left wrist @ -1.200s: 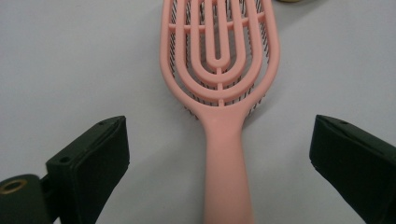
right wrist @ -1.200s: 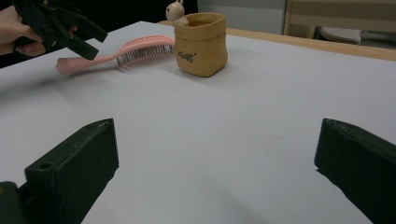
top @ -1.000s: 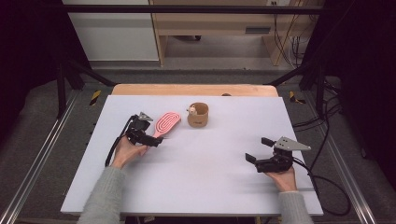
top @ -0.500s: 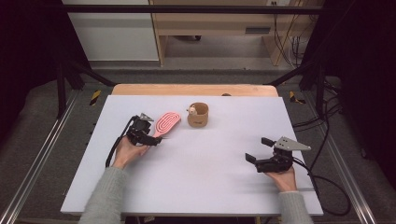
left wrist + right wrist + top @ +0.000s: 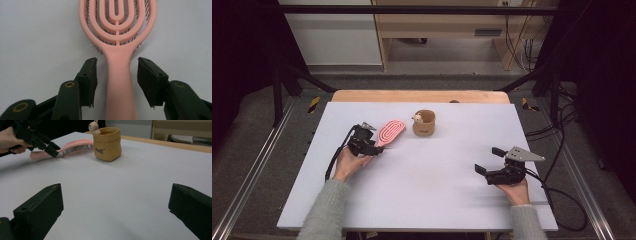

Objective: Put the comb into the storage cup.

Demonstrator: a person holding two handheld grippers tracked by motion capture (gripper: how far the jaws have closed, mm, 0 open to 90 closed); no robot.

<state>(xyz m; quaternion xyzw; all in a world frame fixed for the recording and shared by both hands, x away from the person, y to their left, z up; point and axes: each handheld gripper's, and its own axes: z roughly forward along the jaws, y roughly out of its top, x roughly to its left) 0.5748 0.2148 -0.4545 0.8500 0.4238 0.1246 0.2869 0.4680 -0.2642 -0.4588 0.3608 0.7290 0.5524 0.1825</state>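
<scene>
Left tongs (image 5: 117, 83) just narrowed astride brush handle (image 5: 118, 82), untouched.

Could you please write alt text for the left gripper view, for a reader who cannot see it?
A pink hairbrush lies bristles-down on a white table, its handle running between the two black jaws of the left claw. The jaws have just been closing, but a gap remains on each side of the handle.
</scene>
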